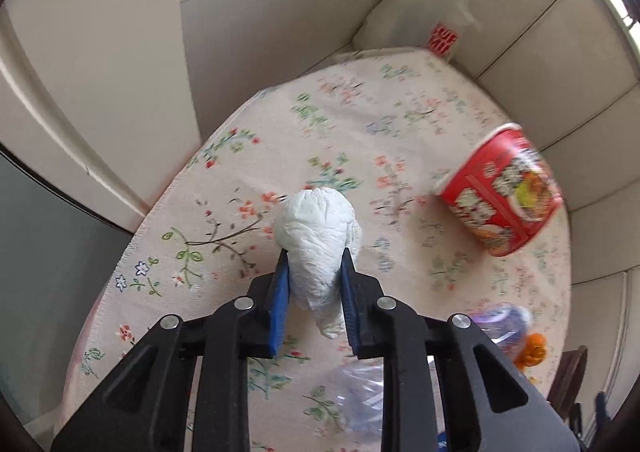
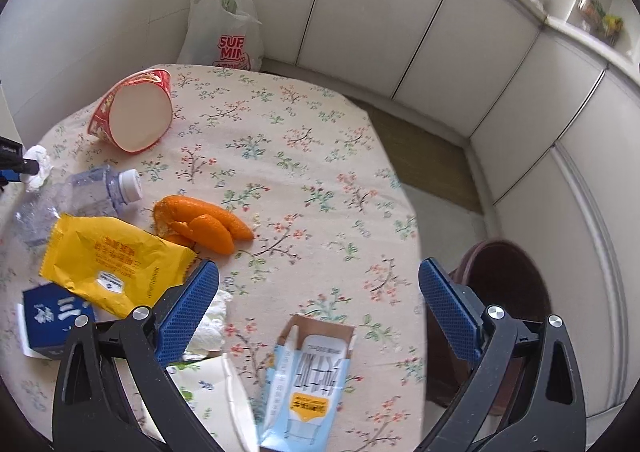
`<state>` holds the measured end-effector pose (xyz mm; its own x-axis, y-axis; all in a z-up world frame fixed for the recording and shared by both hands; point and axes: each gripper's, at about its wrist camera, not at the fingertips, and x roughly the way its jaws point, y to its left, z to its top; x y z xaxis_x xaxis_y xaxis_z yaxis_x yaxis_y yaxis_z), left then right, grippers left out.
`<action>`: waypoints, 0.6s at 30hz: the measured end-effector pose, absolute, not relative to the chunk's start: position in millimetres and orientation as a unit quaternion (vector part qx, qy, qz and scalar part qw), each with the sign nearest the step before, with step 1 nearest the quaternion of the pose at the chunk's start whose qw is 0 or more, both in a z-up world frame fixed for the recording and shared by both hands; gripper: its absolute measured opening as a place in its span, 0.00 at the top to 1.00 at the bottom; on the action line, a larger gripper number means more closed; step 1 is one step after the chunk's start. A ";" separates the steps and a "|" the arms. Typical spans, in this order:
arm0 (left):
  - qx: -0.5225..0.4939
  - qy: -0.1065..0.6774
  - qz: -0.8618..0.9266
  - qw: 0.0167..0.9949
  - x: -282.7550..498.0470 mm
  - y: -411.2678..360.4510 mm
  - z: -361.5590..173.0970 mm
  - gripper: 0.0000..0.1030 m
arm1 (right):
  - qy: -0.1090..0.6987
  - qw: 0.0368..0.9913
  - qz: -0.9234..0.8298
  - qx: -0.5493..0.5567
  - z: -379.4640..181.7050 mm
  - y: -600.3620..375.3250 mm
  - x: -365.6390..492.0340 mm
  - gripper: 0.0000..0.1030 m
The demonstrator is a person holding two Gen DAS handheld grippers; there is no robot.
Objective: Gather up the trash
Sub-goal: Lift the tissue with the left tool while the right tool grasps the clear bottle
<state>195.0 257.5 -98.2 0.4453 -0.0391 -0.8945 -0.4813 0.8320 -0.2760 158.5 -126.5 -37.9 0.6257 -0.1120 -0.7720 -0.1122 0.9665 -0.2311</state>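
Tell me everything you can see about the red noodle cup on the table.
The red noodle cup is a wide tub with printed lettering and a food picture on its wall, seemingly paper or foam. It lies tipped on its side on the floral tablecloth, white inside facing the right wrist camera, apparently empty. It sits toward the far side of the table, before the white plastic bag. Nothing touches it but the cloth; neither tool is near it.

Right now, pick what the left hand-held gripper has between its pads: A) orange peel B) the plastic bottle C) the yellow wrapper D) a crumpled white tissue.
D: the left hand-held gripper has its blue pads pressed against both sides of the crumpled white tissue, above the floral tablecloth.
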 end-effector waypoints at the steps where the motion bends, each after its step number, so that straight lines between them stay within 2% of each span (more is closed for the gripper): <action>1: -0.257 0.496 0.126 0.819 193.2 252.8 -86.7 0.77 | 0.441 0.891 0.018 -0.106 -38.2 -127.0 160.4 0.07; 5: -0.257 0.434 0.085 0.859 177.4 232.8 -30.8 0.77 | 0.487 0.865 0.121 0.004 -44.6 -116.9 173.5 0.07; 10: -0.217 0.342 0.053 0.913 151.0 210.5 39.2 0.77 | 0.576 0.768 0.208 0.189 -65.7 -78.3 206.4 0.08; 13: -0.206 0.309 0.038 0.928 140.4 206.2 61.5 0.77 | 0.611 0.721 0.206 0.255 -77.2 -50.9 230.2 0.15; 15: -0.196 0.299 0.038 0.933 139.1 206.4 67.5 0.76 | 0.633 0.704 0.190 0.259 -85.2 -35.0 242.1 0.26; 18: -0.203 0.299 0.037 0.932 141.4 212.3 66.7 0.76 | 0.668 0.683 0.156 0.250 -98.8 -12.2 248.7 0.32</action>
<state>141.4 212.3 66.7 0.8181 -0.0528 -0.5726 -0.1903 0.9148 -0.3562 248.7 -12.2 -98.8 0.0593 0.5470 -0.8350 0.1211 0.8264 0.5500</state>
